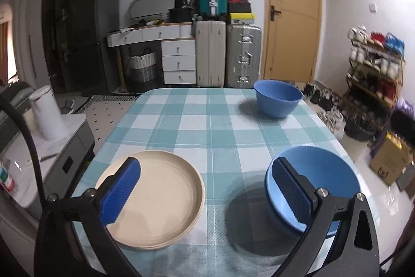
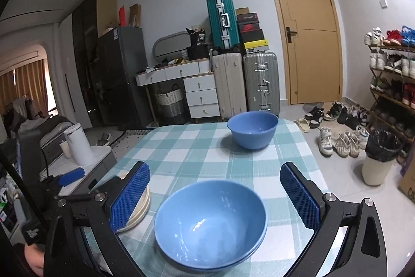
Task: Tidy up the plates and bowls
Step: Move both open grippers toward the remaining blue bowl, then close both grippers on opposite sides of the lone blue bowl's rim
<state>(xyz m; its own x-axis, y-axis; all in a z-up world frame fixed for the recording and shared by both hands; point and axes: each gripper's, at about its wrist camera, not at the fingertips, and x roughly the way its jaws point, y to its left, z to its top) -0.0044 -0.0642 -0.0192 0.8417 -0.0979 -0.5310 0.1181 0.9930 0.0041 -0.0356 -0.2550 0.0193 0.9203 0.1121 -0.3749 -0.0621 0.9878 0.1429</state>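
Checked teal-and-white cloth covers the counter [image 1: 197,121], which carries all the dishes. In the left wrist view, cream plates [image 1: 158,199] sit stacked at the lower left of the frame, at least two rims showing along the near edge. Stacked blue bowls [image 1: 316,186] stand at the lower right, one nested inside the other, well apart from the plates. A single blue bowl [image 1: 278,98] stands upright at the far right corner of the counter, in the upper middle of the frame, well apart from both stacks. The left gripper [image 1: 207,191] hangs above the near part of the counter with its jaws spread wide and nothing between them; one blue pad overlaps the plates in the picture and the other overlaps the nested bowls, but contact cannot be judged. In the right wrist view, the right gripper [image 2: 215,196] has its jaws likewise spread wide, framing the nested bowls [image 2: 210,225] at the lower centre without pinching them. The plate stack [image 2: 137,209] shows only partly behind the left-hand pad. The single bowl [image 2: 253,130] appears in the middle of that frame, at the far edge of the counter.
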